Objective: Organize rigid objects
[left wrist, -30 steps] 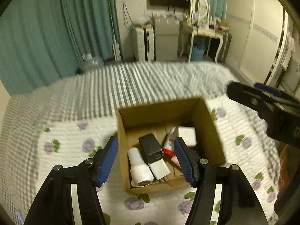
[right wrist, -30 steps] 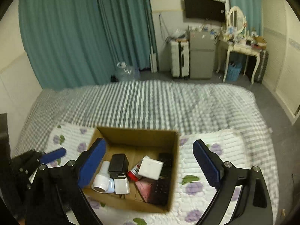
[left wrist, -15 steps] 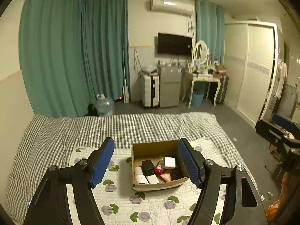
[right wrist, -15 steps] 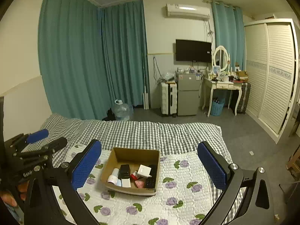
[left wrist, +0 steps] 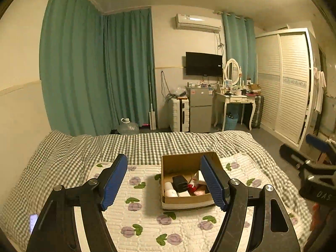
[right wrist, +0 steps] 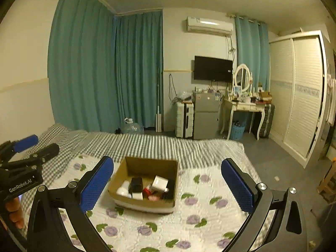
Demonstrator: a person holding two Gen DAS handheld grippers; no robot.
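Right wrist view: cardboard box (right wrist: 145, 168) sits upright, mouth up.

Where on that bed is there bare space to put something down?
The flowered quilt lies bare right of the cardboard box, in front of it, and to its left. The checked blanket behind the box is bare too. Inside the box it is crowded with small items.

The left gripper (right wrist: 25, 147), seen in the right wrist view, carries white lettering "GenRobot.AI" on its black body. In the left wrist view the right gripper (left wrist: 315, 153) bears pale letters, too unclear to read.
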